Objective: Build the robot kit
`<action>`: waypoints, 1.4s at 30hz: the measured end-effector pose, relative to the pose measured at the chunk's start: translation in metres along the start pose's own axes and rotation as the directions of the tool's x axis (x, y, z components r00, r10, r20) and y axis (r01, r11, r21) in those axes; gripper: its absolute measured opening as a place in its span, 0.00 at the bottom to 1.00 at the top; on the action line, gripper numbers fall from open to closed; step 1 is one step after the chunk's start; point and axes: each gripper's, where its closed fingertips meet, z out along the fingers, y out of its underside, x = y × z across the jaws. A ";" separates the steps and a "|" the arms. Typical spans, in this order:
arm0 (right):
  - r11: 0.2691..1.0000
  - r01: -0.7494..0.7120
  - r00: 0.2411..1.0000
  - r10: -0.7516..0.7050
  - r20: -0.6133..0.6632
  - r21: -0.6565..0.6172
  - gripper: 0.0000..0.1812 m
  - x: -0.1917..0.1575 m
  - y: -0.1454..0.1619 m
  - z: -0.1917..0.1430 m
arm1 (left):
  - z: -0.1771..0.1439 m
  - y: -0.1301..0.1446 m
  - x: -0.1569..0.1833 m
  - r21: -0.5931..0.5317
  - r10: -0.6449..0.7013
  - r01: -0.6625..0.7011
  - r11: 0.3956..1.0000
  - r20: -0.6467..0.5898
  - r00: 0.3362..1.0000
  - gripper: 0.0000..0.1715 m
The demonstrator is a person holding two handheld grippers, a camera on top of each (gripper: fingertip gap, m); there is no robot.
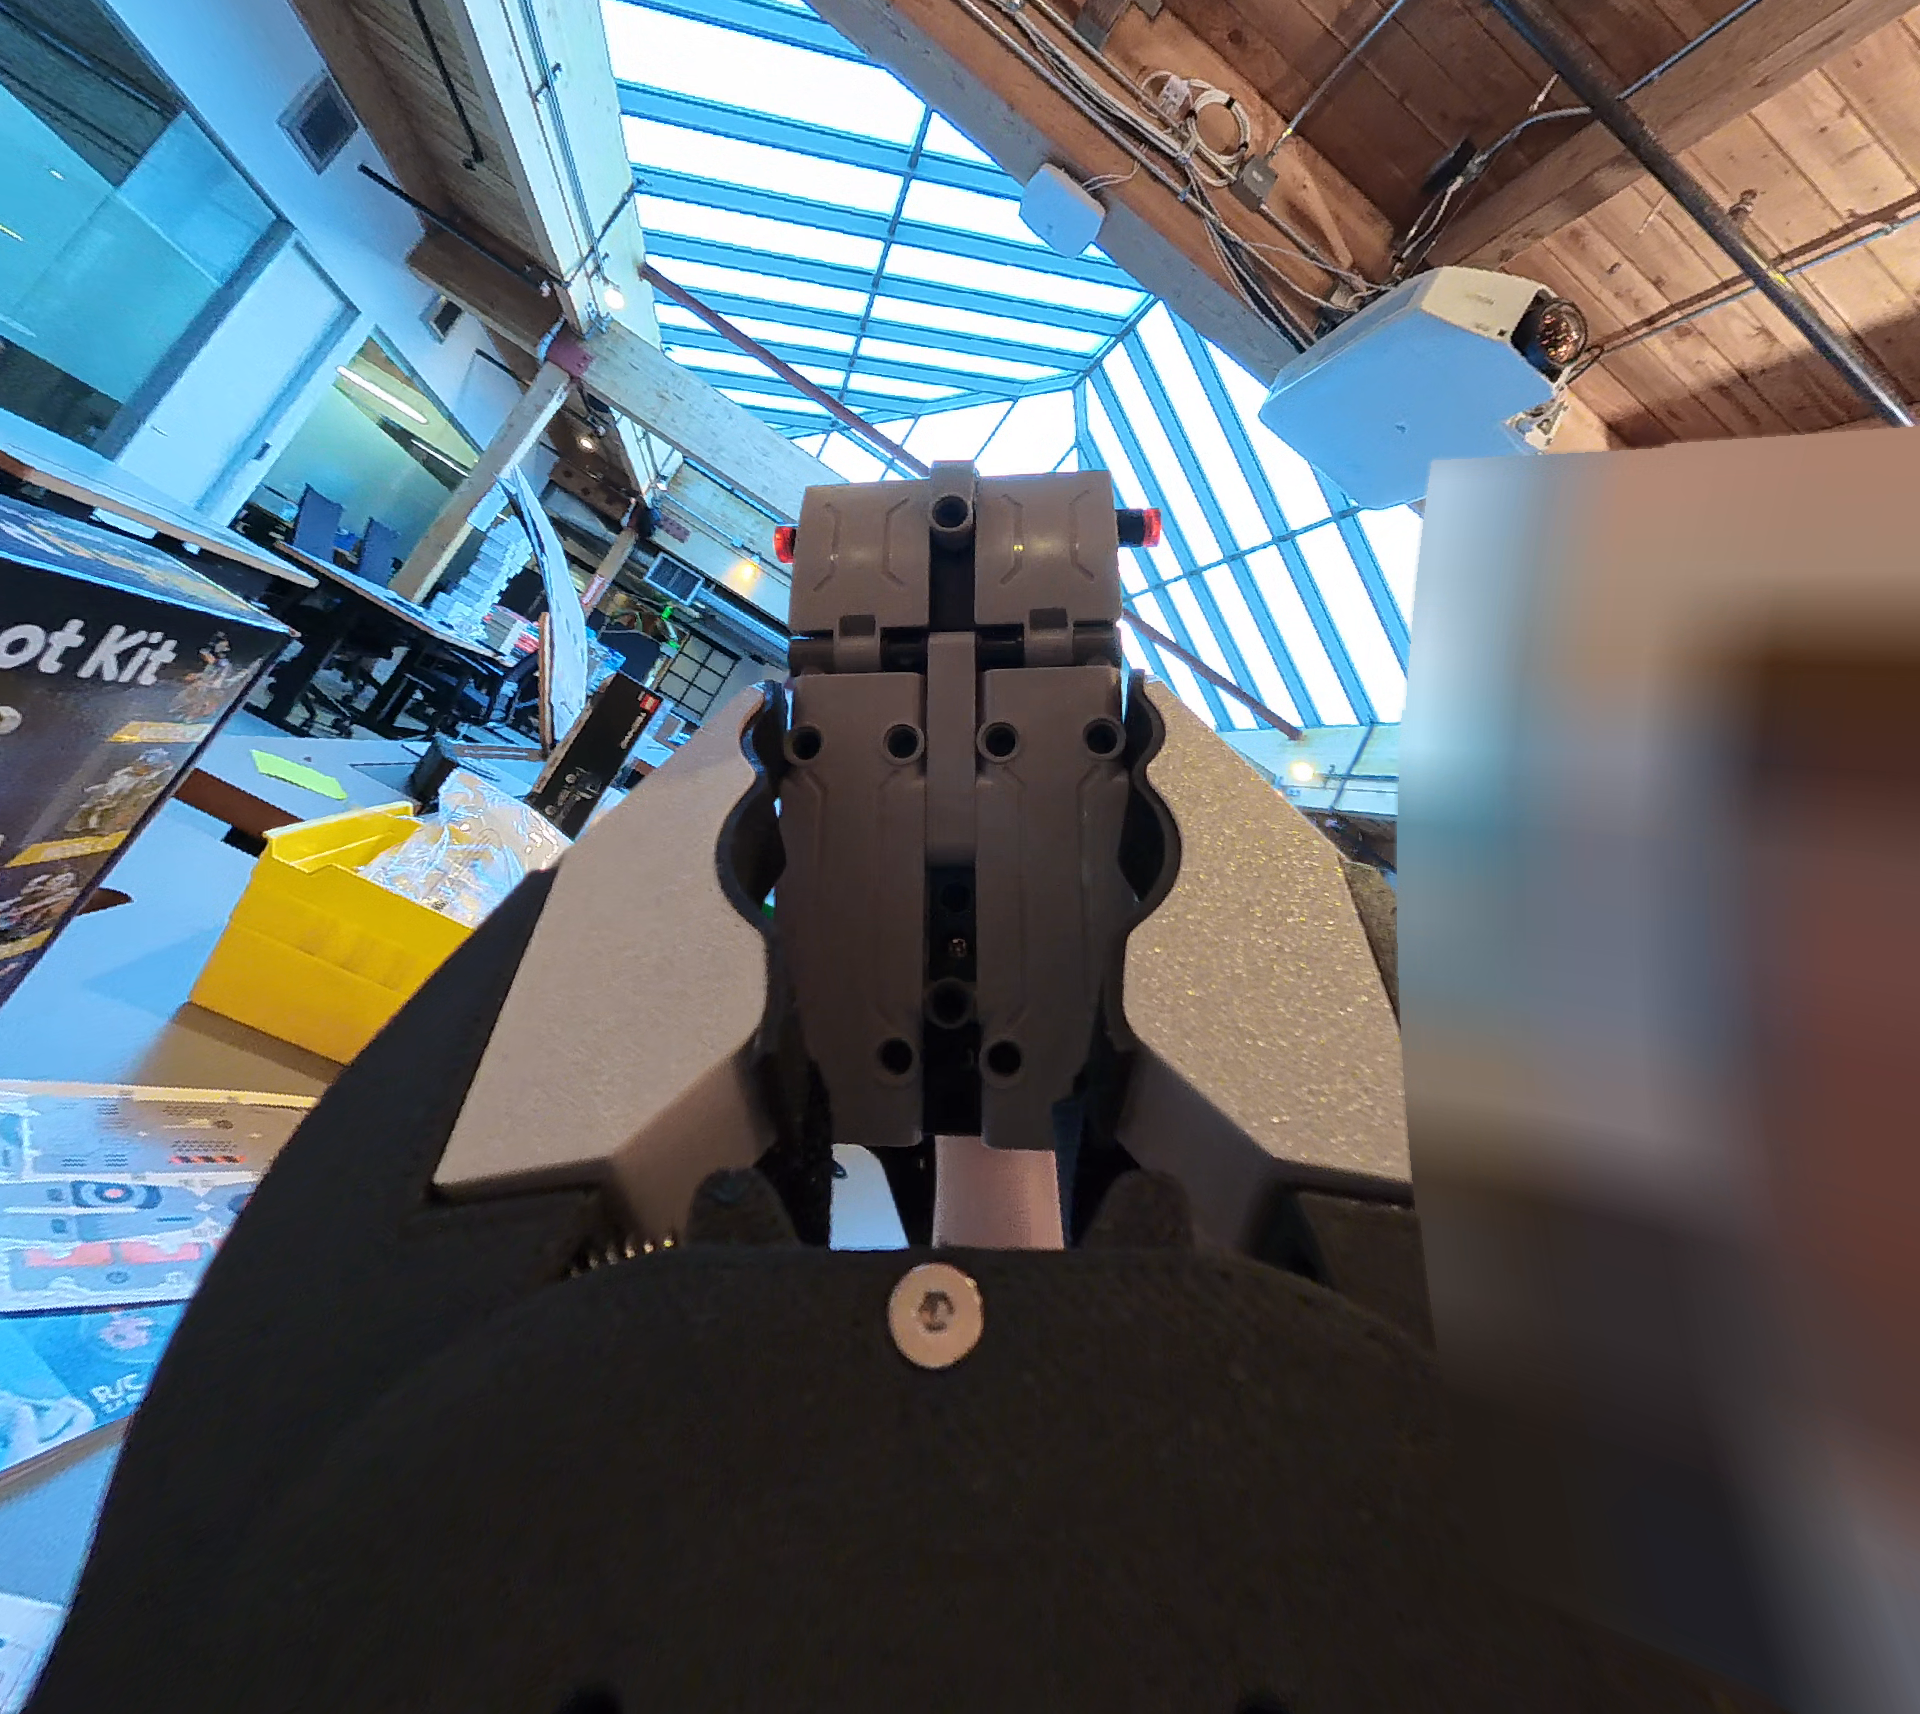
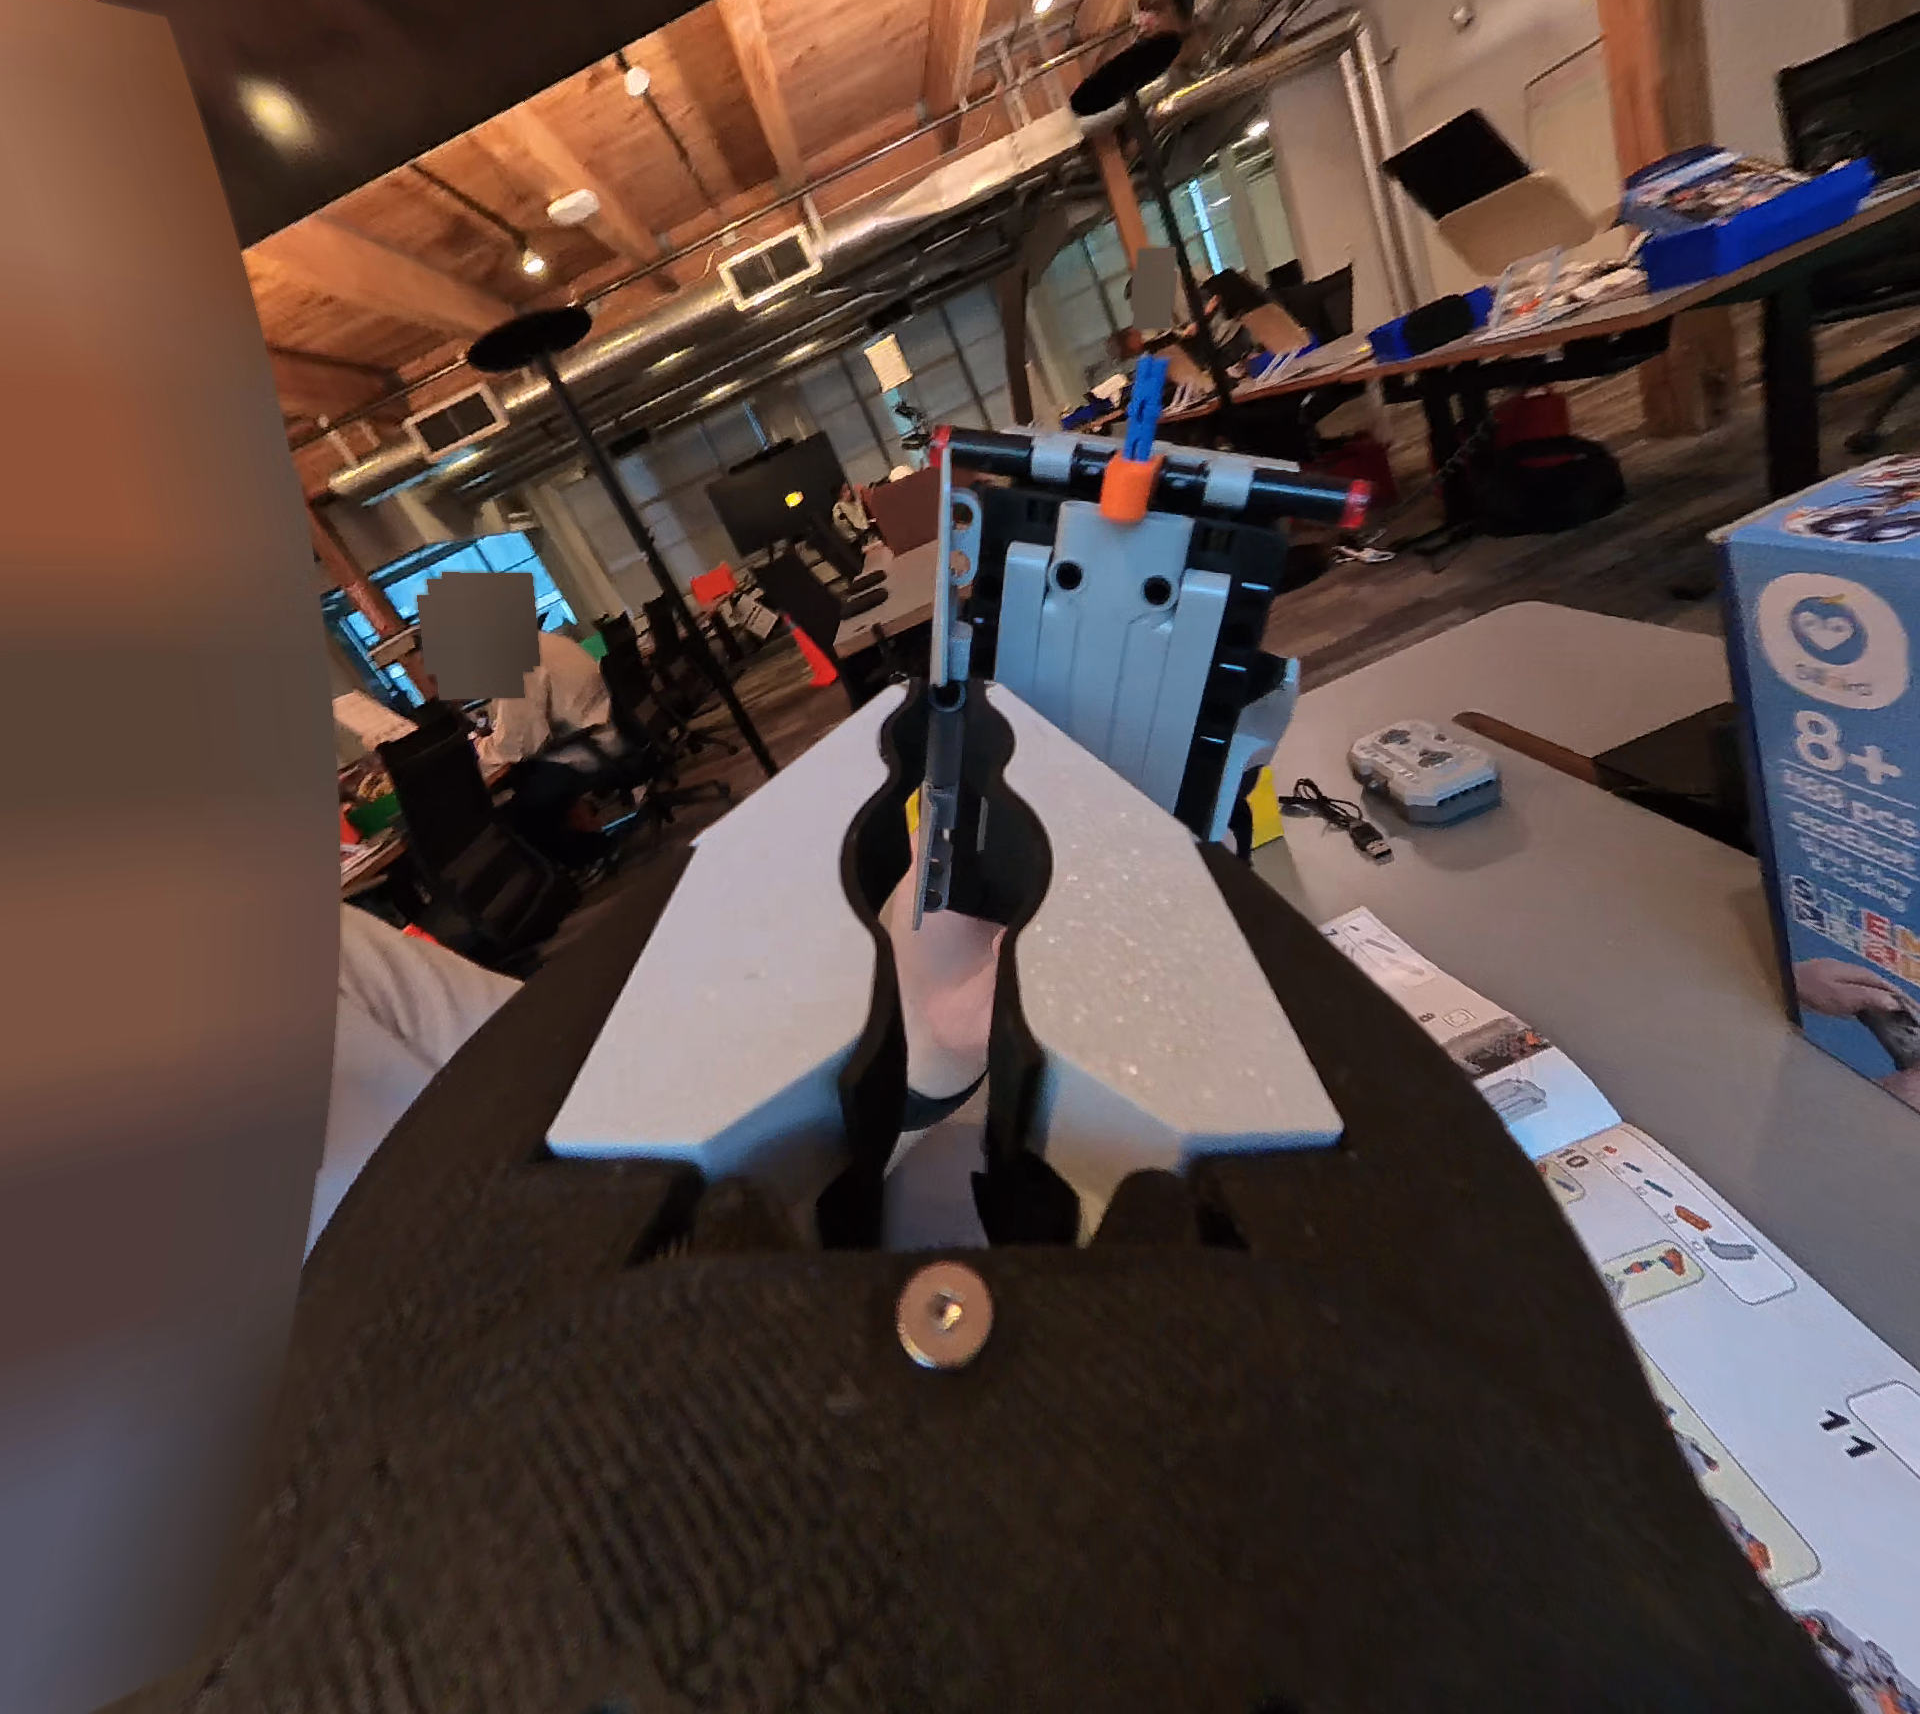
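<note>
My left gripper (image 1: 951, 698) points up toward the ceiling and is shut on a grey building-block assembly (image 1: 951, 833), with a finger on each of its sides. The assembly has red-tipped pins at its top. In the right wrist view the same assembly (image 2: 1122, 656) shows a black axle with red ends, an orange connector (image 2: 1127, 488) and a blue pin. My right gripper (image 2: 948, 698) is shut on a thin grey beam (image 2: 940, 823) at the assembly's left edge. A person's hand (image 2: 945, 989) shows through the gap behind my fingers.
A yellow bin (image 1: 322, 926), a dark box (image 1: 104, 729) and printed sheets (image 1: 104, 1197) lie to the left. On the grey table (image 2: 1558, 937) are a blue box (image 2: 1829, 781), a grey control unit (image 2: 1423, 771), a cable (image 2: 1340, 823) and an instruction booklet (image 2: 1662, 1249). The grippers are tip to tip, or close to it.
</note>
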 end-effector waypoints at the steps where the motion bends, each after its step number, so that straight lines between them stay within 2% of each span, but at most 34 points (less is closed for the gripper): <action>1: 1.000 -0.004 1.000 0.004 -0.002 -0.009 0.03 0.001 0.001 0.000 | 0.000 0.000 0.000 0.001 0.001 -0.001 1.000 -0.001 1.000 0.39; 14: 1.000 0.017 0.997 -0.019 -0.078 -0.022 0.03 0.009 0.002 -0.001 | 0.000 0.001 -0.002 -0.004 0.094 -0.094 0.996 0.052 0.994 0.37; 25: 0.999 0.014 0.998 -0.016 -0.063 -0.037 0.03 0.009 0.005 -0.002 | 0.001 0.003 -0.002 0.008 0.134 -0.135 0.991 0.073 0.988 0.37; 33: 0.995 0.051 0.996 -0.057 -0.075 -0.084 0.03 0.008 0.006 -0.008 | 0.003 0.011 -0.003 -0.092 0.231 -0.222 0.971 0.104 0.967 0.37; 42: 0.986 0.109 0.986 -0.123 -0.116 -0.126 0.03 0.012 0.009 -0.010 | 0.002 0.015 -0.006 -0.159 0.282 -0.260 0.952 0.136 0.950 0.37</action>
